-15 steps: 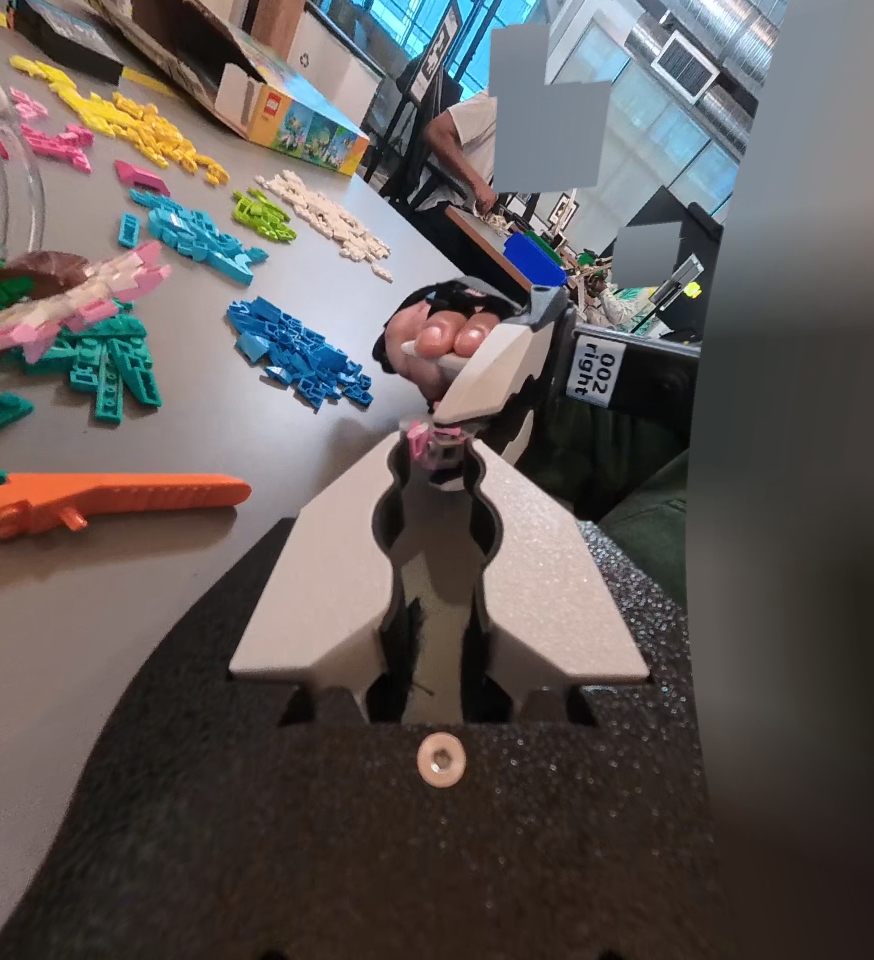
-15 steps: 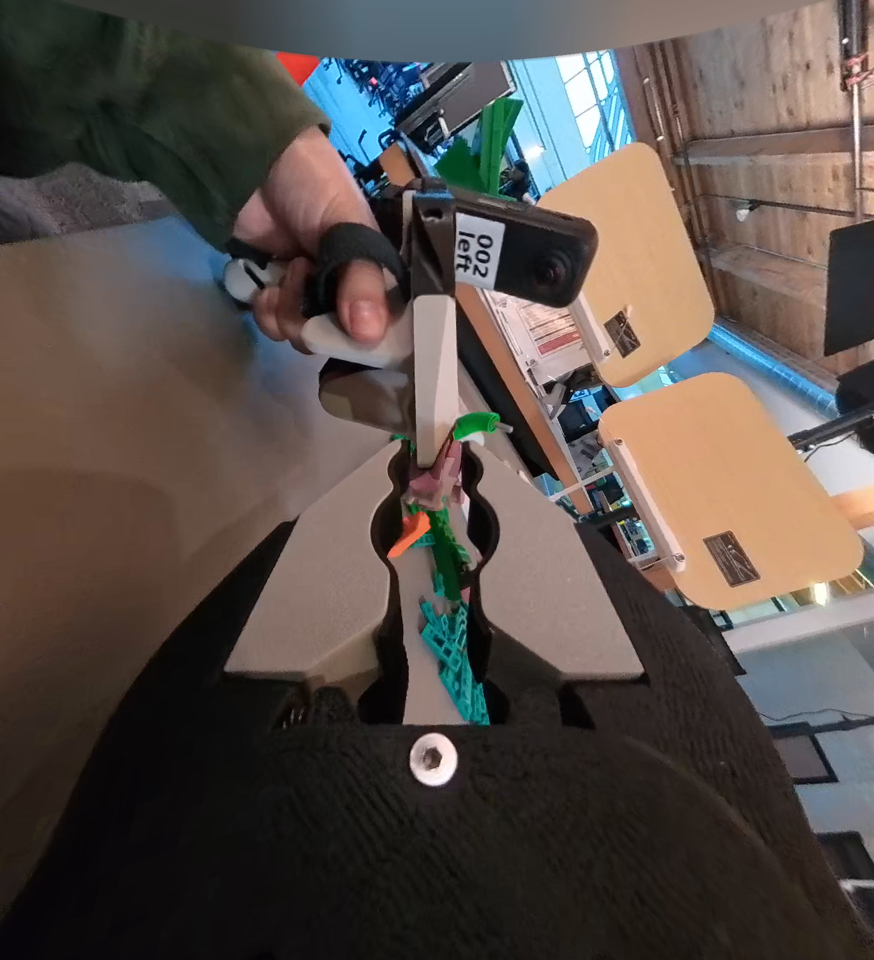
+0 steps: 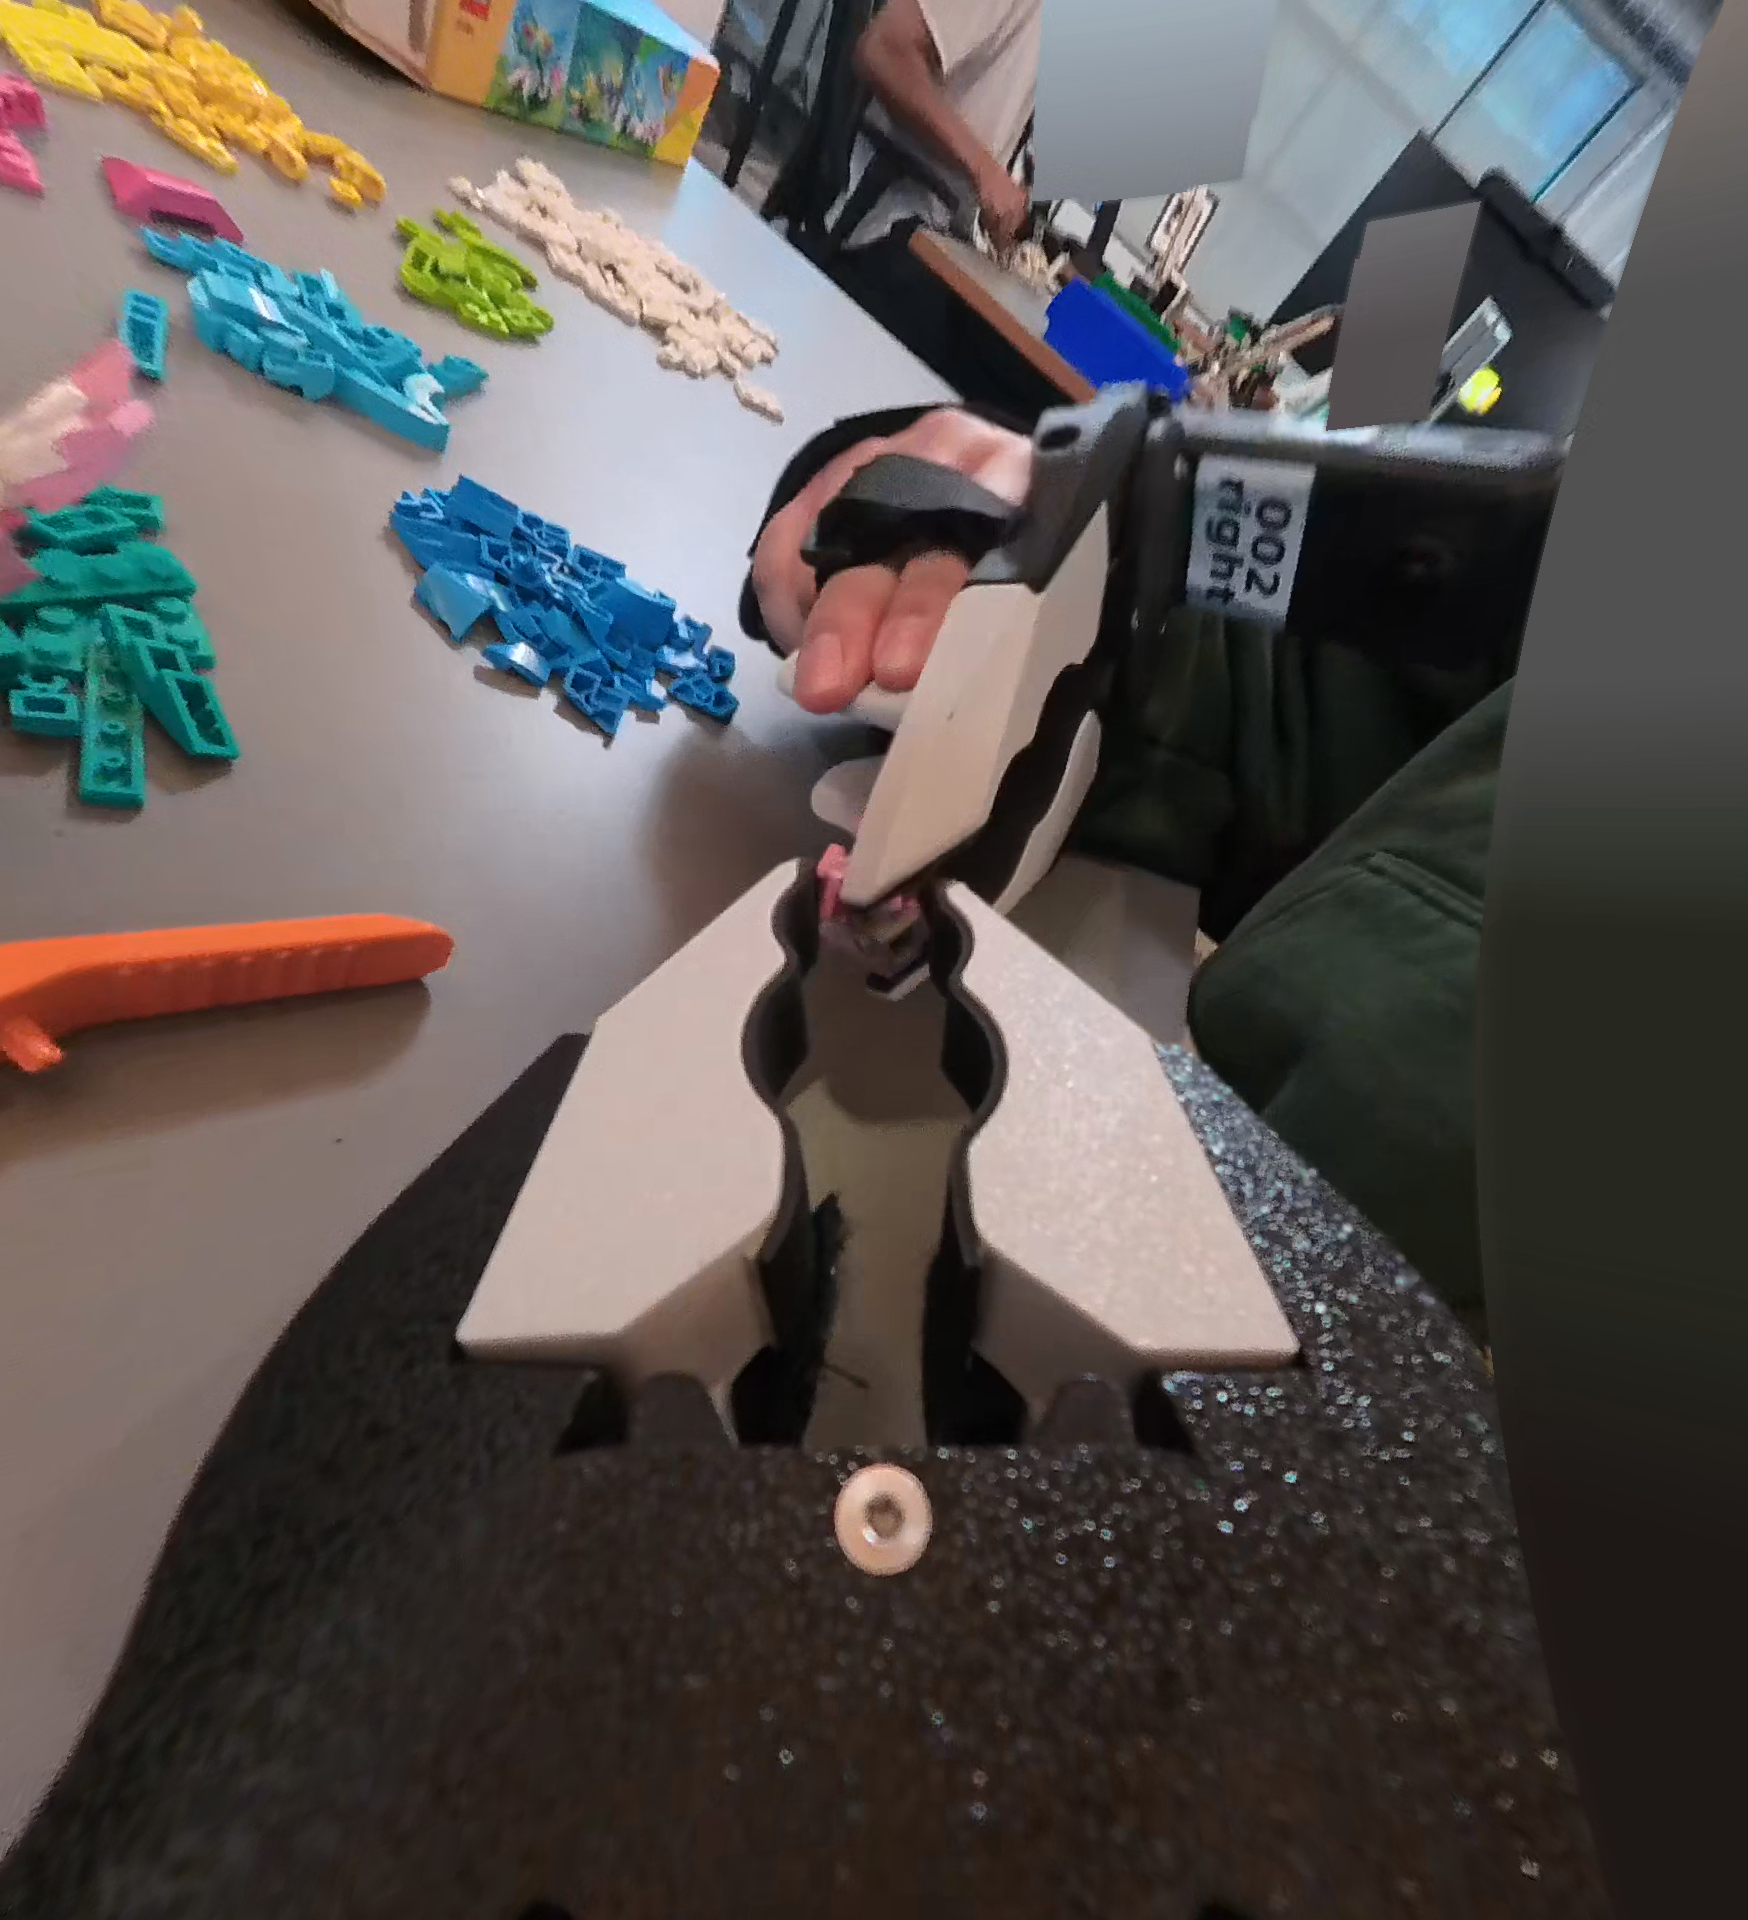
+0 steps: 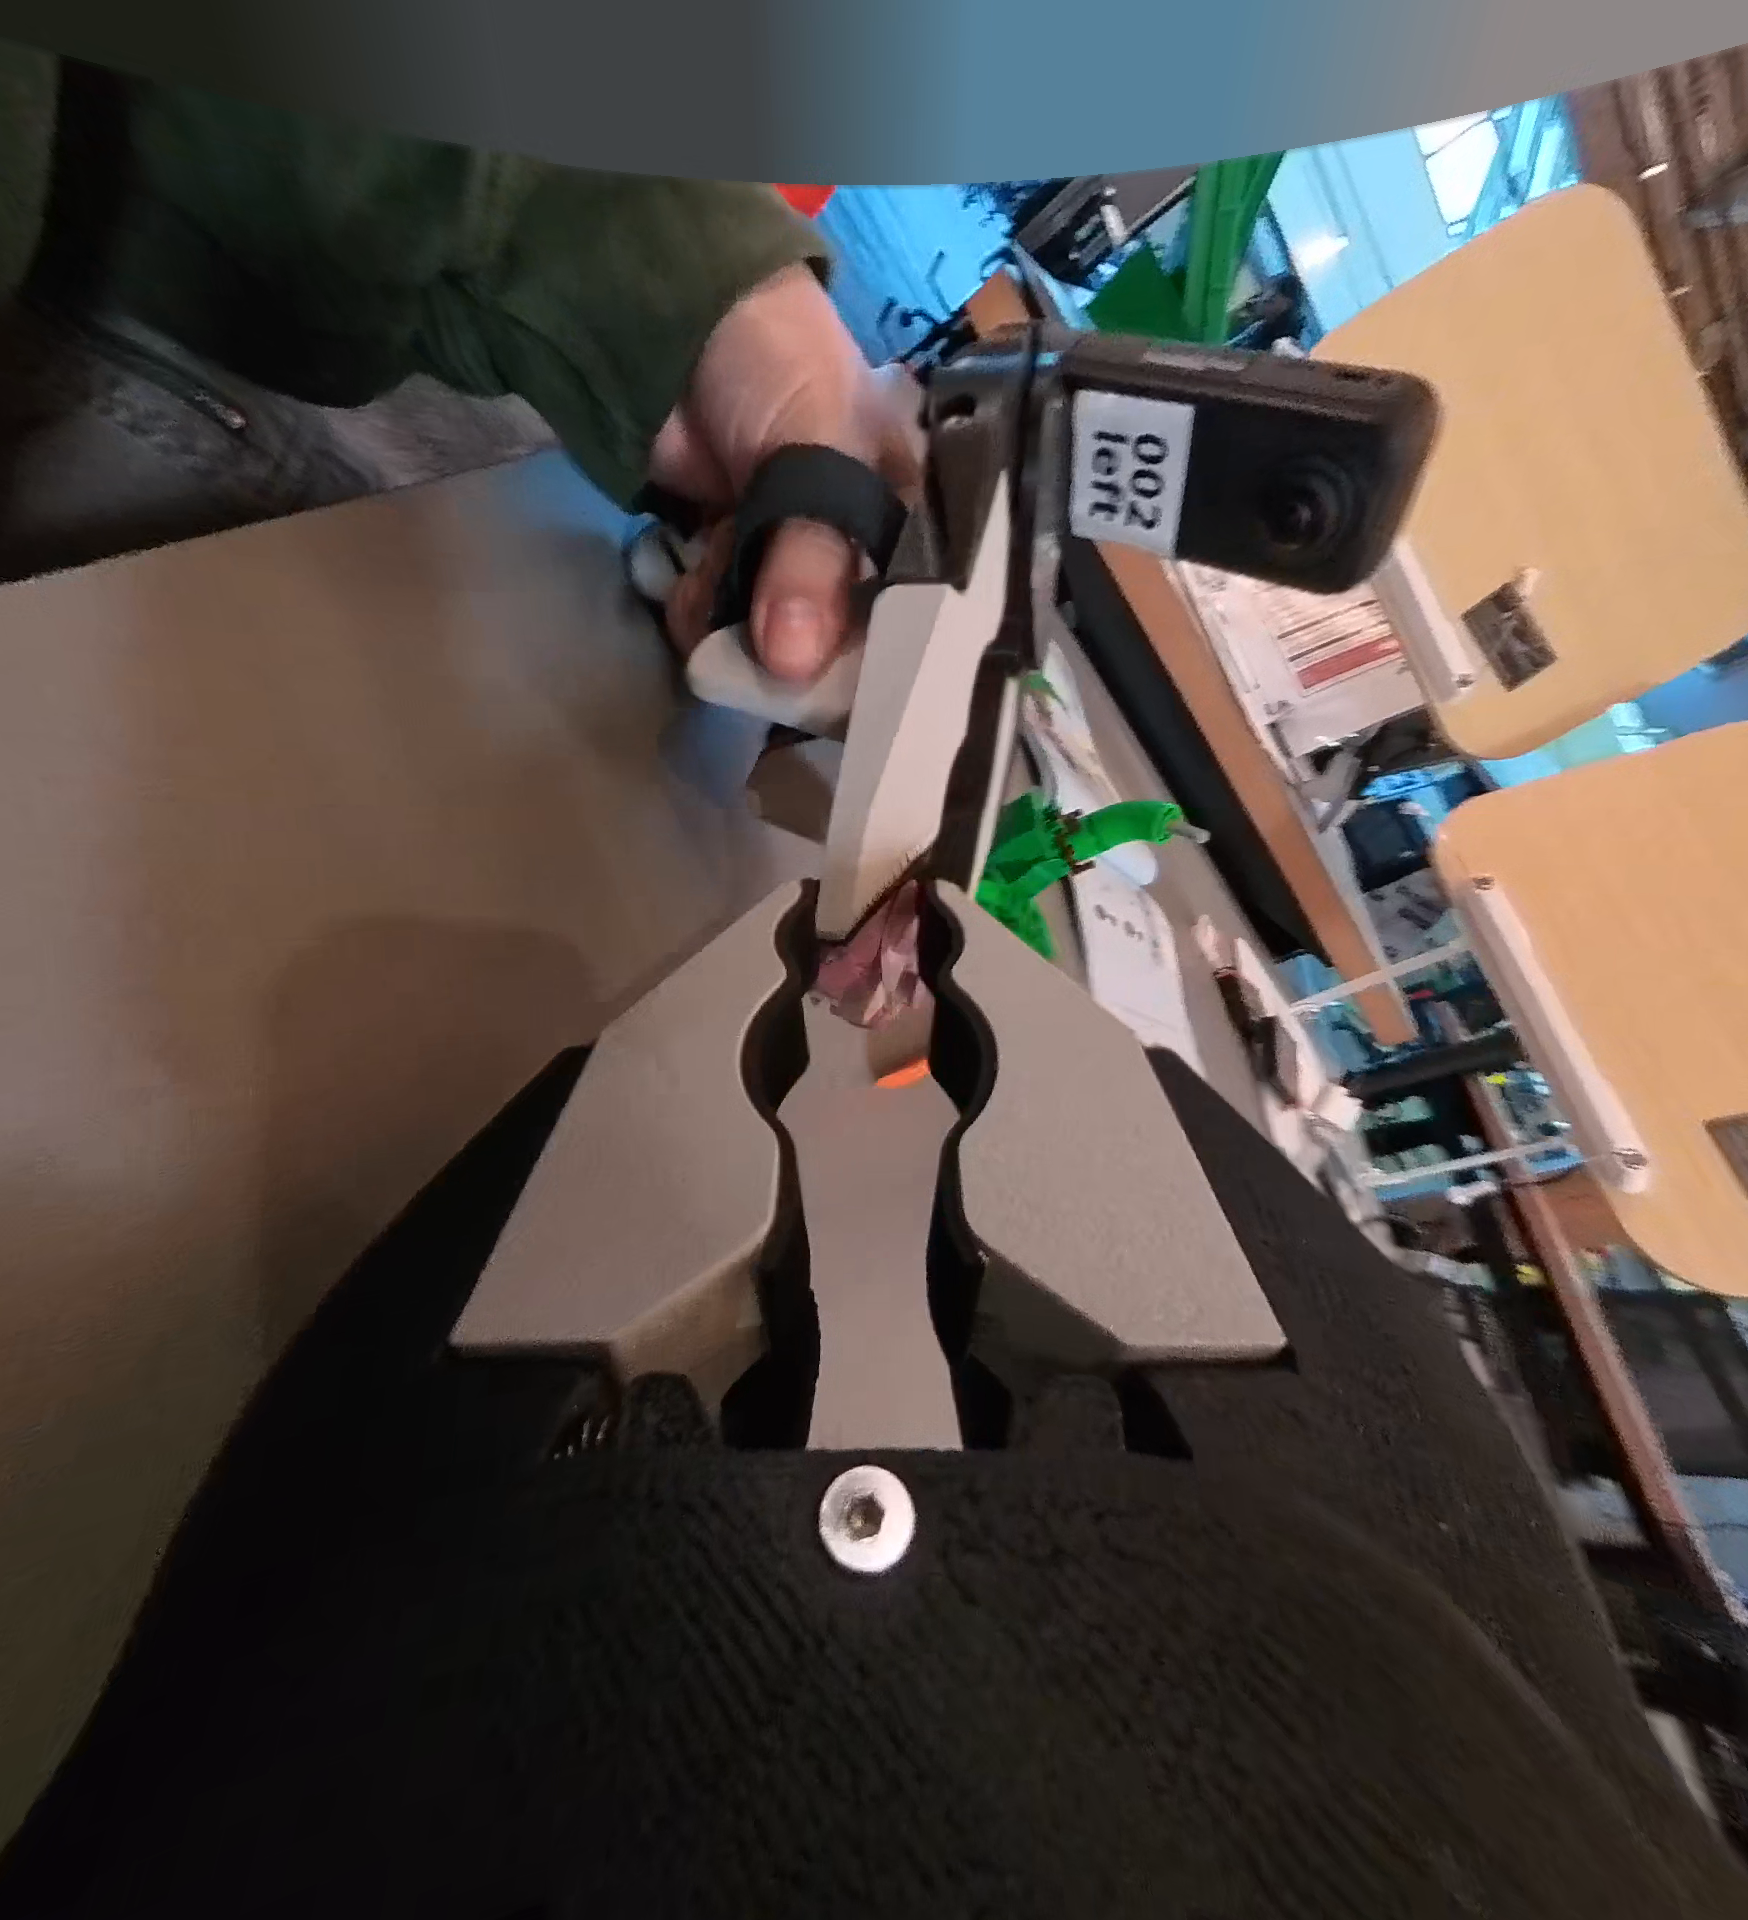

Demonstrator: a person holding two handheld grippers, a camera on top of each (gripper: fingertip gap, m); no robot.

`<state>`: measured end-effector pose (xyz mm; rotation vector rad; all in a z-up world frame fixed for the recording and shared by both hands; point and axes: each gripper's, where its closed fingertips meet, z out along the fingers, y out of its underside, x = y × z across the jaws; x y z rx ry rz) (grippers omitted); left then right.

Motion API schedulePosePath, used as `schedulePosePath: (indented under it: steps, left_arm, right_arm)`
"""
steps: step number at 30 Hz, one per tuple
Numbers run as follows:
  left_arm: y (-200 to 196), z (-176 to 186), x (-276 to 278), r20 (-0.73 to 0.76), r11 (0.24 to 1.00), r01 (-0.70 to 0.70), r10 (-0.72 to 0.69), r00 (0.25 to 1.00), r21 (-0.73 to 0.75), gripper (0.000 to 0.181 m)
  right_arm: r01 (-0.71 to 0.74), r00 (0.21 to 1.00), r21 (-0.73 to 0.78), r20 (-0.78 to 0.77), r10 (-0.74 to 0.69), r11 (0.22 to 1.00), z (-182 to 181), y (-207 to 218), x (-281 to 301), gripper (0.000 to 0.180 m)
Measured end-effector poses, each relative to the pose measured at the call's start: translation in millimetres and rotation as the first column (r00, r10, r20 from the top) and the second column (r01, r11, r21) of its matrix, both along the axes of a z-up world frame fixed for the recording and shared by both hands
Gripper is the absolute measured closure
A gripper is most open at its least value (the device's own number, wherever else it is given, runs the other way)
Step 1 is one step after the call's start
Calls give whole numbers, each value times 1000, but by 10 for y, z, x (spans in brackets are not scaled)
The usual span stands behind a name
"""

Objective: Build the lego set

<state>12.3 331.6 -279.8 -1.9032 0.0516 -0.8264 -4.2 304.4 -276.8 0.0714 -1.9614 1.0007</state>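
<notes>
We pinch the small pink piece (image 3: 865,920) in both grippers — left gripper (image 3: 868,914) and right gripper (image 4: 865,935) meet tip to tip, above the table (image 3: 382,831).

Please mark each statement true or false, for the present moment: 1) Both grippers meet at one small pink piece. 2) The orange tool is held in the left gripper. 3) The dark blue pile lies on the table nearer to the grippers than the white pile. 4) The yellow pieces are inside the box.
1) True: the left gripper and the right gripper close on the same small pink piece.
2) False: the orange tool lies on the table, apart from both grippers.
3) True: the dark blue pile is nearer than the white pile.
4) False: the yellow pieces lie loose on the table beside the box.
</notes>
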Motion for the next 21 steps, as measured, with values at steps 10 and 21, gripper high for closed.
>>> schedulePosePath:
  steps: [10, 21]
  left_arm:
    - [61, -118, -44, -81, 997, -62, 57, 995, -54, 165]
    - [11, -130, -204, -47, 975, -200, 196, 979, -93, 138]
  right_arm:
    - [21, 990, -81, 142, -10, 996, -117, 53, -28, 164]
    - [49, 994, -113, 100, -38, 992, -69, 103, -65, 164]
